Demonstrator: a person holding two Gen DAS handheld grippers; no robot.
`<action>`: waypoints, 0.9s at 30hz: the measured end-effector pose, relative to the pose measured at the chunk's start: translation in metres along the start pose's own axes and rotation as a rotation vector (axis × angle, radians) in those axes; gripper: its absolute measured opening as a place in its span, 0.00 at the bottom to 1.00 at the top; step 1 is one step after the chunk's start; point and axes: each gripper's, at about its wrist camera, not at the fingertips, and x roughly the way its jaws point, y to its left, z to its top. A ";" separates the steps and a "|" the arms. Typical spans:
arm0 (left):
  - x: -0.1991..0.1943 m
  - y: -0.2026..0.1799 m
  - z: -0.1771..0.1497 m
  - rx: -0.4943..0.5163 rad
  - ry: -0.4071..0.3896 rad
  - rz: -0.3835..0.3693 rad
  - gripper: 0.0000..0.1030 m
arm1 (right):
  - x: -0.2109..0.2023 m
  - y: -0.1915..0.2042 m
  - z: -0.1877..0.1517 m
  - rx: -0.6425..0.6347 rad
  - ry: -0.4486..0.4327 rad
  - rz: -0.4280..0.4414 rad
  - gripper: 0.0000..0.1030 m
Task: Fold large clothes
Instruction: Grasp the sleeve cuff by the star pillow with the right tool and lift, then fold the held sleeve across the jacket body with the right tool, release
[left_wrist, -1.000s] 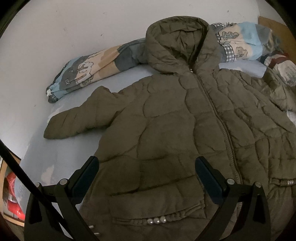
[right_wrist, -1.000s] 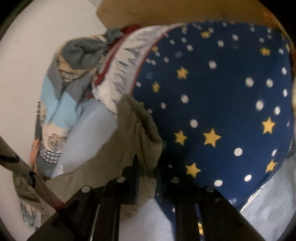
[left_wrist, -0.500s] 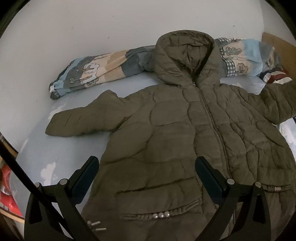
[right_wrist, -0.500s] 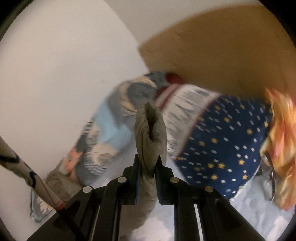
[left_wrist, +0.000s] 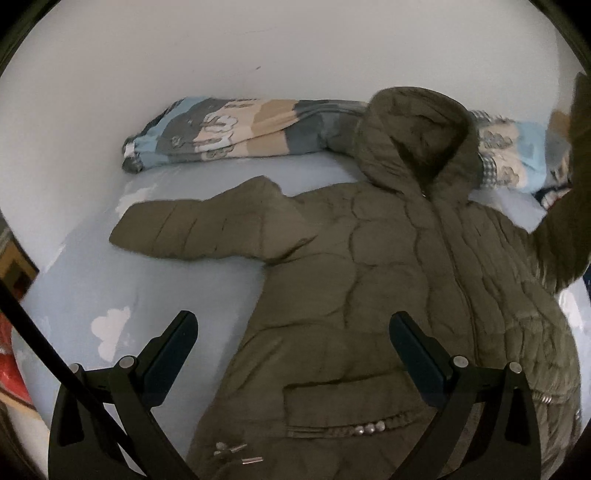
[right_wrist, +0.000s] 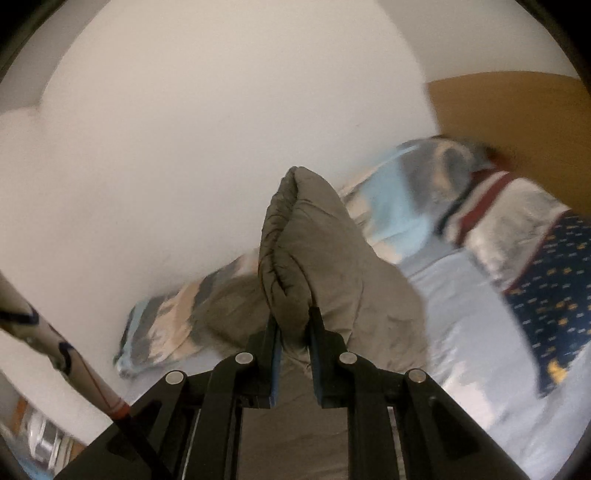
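- One olive jacket (left_wrist: 369, 280) is lying flat on the pale blue sheet (left_wrist: 184, 295), hood at 12 o'clock.
- The left gripper (left_wrist: 291, 339) is hanging released above it.
- The right gripper (right_wrist: 293, 332) is clenching one sleeve cuff (right_wrist: 295, 240), raised at 3 o'clock.
- One patterned blanket (left_wrist: 221, 129) is lying behind.

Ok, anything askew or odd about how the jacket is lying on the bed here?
One thing: the jacket is lopsided. One sleeve lies flat on the bed sheet; the other sleeve's cuff is pinched in the right gripper and lifted clear. That fits a fold under way. No damage shows.
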 end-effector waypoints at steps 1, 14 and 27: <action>0.001 0.002 0.001 -0.008 0.002 0.003 1.00 | 0.010 0.014 -0.010 -0.013 0.019 0.017 0.14; 0.009 0.027 0.006 -0.092 0.034 0.020 1.00 | 0.182 0.121 -0.174 -0.103 0.333 0.099 0.14; 0.028 0.031 0.011 -0.120 0.078 0.025 1.00 | 0.265 0.128 -0.286 -0.103 0.580 0.158 0.47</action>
